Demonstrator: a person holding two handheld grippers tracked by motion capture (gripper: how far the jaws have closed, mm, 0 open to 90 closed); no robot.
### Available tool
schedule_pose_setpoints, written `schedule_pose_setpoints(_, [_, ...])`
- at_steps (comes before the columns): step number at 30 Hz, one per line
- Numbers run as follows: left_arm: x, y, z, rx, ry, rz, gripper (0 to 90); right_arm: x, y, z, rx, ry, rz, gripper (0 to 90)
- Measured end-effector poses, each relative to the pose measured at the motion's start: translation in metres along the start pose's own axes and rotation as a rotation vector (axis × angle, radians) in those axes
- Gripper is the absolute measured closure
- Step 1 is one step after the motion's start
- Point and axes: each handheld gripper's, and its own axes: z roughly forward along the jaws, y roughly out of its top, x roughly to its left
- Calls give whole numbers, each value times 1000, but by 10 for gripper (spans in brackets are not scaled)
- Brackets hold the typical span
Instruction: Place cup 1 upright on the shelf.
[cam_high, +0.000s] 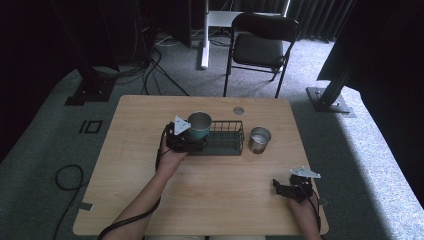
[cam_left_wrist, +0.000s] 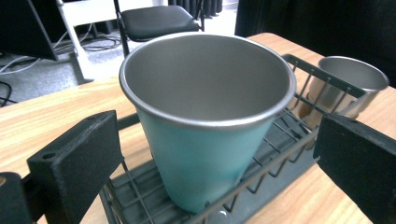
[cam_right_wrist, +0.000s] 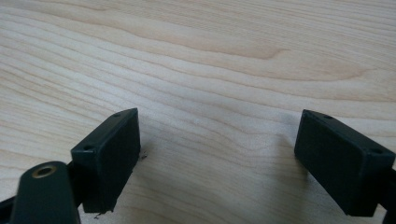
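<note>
Jaws of the left gripper are straddling, spread wide, the teal cup standing upright in the wire rack, risking tipping it if one snags the rim.

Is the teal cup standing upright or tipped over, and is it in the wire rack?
Upright and empty: the teal cup stands mouth-up with its base inside the wire rack.

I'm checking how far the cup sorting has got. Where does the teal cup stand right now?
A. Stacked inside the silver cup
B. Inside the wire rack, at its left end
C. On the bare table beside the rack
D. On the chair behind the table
B: the teal cup stands upright on the wire rack at its left end, between the open jaws of the left gripper; the silver cup stands apart on the table.
</note>
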Motion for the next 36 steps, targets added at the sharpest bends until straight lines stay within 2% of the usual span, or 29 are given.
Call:
schedule_pose_setpoints(5, [1,-5,-6,9,-30,-15,17,0,0,0,0,0,0,140])
schedule_pose_setpoints(10, [-1,-7,-15,2,-25,2,17,0,0,0,-1,0,-1,140])
schedule_pose_setpoints(11, [-1,-8,-17,2,-36,-2,17,0,0,0,-1,0,-1,140])
schedule_pose_setpoints(12, [-1,-8,-19,1,-26,6,17,0,0,0,-1,0,-1,140])
schedule_pose_setpoints(20, [2,-15,-31,6,-20,18,17,0,0,0,0,0,1,140])
schedule_pose_setpoints(29, [8,-26,-42,44,-24,39,17,0,0,0,0,0,0,140])
schedule_pose_setpoints(36, [14,-35,-53,53,-17,42,17,0,0,0,0,0,0,140])
